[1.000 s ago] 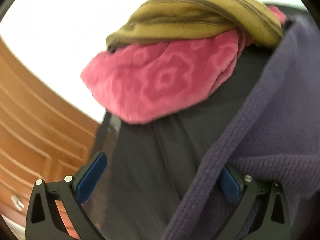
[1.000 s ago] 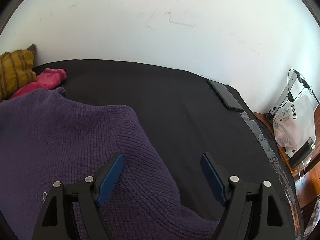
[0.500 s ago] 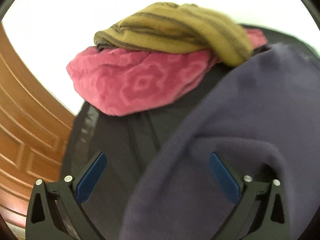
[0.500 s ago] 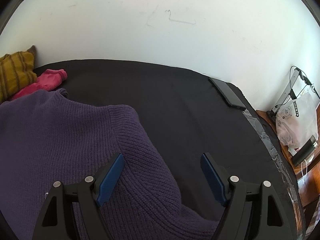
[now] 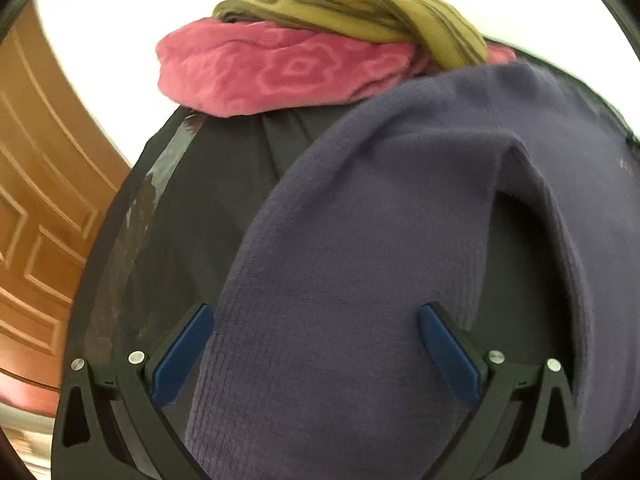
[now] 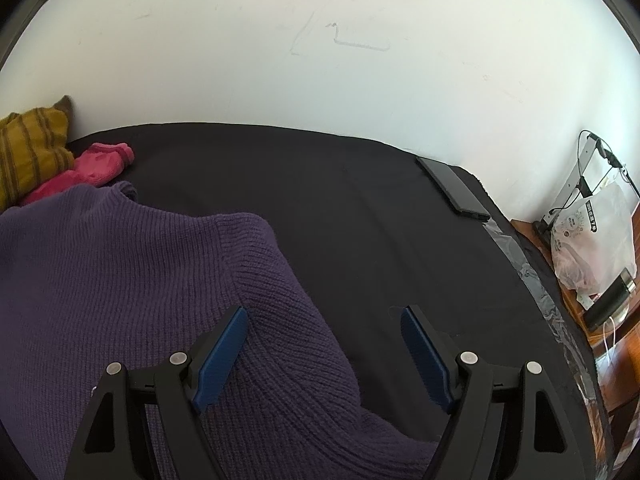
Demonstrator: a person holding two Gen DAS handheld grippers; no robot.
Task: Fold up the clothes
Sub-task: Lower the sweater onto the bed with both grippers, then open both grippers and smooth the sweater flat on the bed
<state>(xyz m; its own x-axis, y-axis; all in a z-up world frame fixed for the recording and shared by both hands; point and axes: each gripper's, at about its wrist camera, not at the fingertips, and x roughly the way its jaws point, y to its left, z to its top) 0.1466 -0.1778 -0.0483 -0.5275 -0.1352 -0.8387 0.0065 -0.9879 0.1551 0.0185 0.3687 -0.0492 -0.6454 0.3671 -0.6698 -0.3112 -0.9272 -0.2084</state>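
A purple knitted sweater point(image 6: 120, 280) lies spread on a desk point(image 6: 360, 208) covered with black cloth, its near sleeve running down towards the lower edge of the right wrist view. At the far left corner of the desk, against the white wall point(image 6: 320, 40), sits a pile of two other clothes: a pink patterned towel point(image 5: 280, 72) with an olive striped garment point(image 5: 360, 8) on top of it, the sweater's far edge just beside them. The right gripper point(image 6: 324, 344) hangs over the sleeve with its blue fingers point(image 6: 220, 356) spread wide; one finger stands above the knit and the other above bare black cloth, and nothing is pinched between them. This view is the same as a second ago: gripper, sweater and the black phone point(image 6: 452, 192) near the desk's right edge have all kept their places. The left gripper point(image 5: 316, 344) has shifted sideways. A second ago its fingers framed mostly bare black cloth, with the sweater only at the right; now the purple knit fills the space between the fingers and a fold of sleeve arches to the right. Its fingers point(image 5: 180, 356) are also spread wide, and they close on nothing. The wooden door point(image 5: 40, 200) at the left now takes up less of the view, and the pink and olive pile sits higher in it.
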